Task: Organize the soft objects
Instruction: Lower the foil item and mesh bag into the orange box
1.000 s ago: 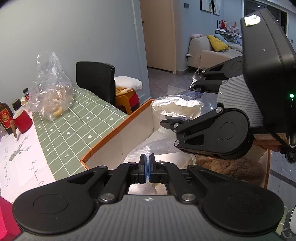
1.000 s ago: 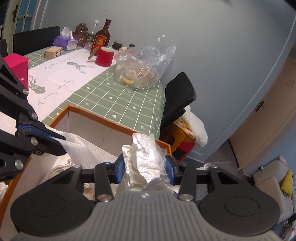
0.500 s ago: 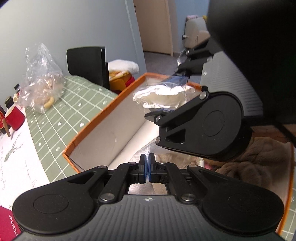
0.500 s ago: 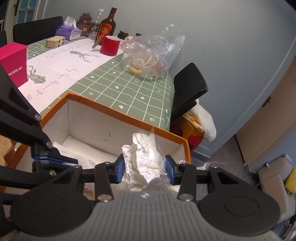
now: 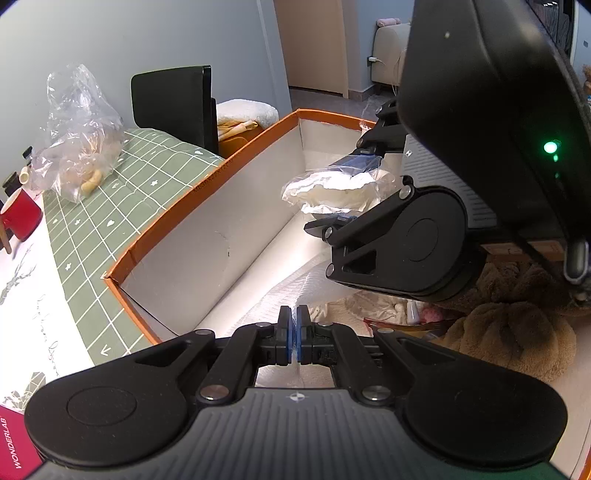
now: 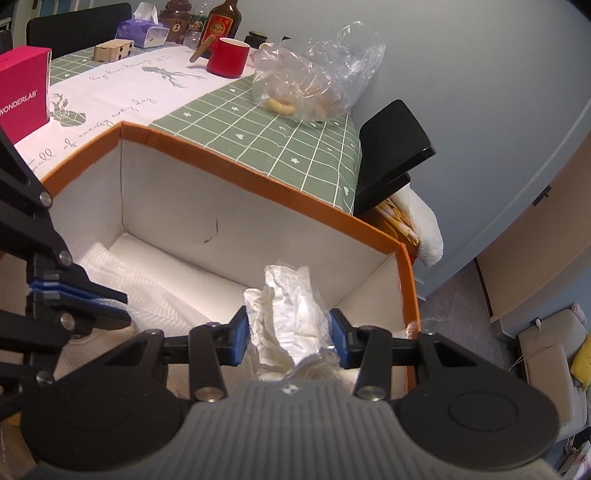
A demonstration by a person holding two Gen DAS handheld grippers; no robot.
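Note:
My right gripper (image 6: 290, 334) is shut on a crumpled white plastic-wrapped bundle (image 6: 291, 314) and holds it inside the orange-rimmed white box (image 6: 258, 173), near its far right corner. The bundle (image 5: 332, 188) and right gripper (image 5: 354, 192) also show in the left wrist view. My left gripper (image 5: 294, 334) is shut with a thin clear film edge between its pads, low over the box (image 5: 207, 192) floor. It shows at the left of the right wrist view (image 6: 118, 306). White ribbed padding (image 6: 140, 291) and a brown plush toy (image 5: 517, 332) lie in the box.
The box stands beside a green checked tablecloth (image 6: 280, 122). On it are a clear bag of food (image 6: 314, 81), a red mug (image 6: 227, 55), a pink WONDERLAB box (image 6: 22, 92), a bottle (image 6: 219, 22) and tissues. A black chair (image 6: 391, 147) stands beyond the table end.
Both grippers have moved down into the box. The right gripper has carried the white bundle lower, below the rim. The left gripper stays shut.

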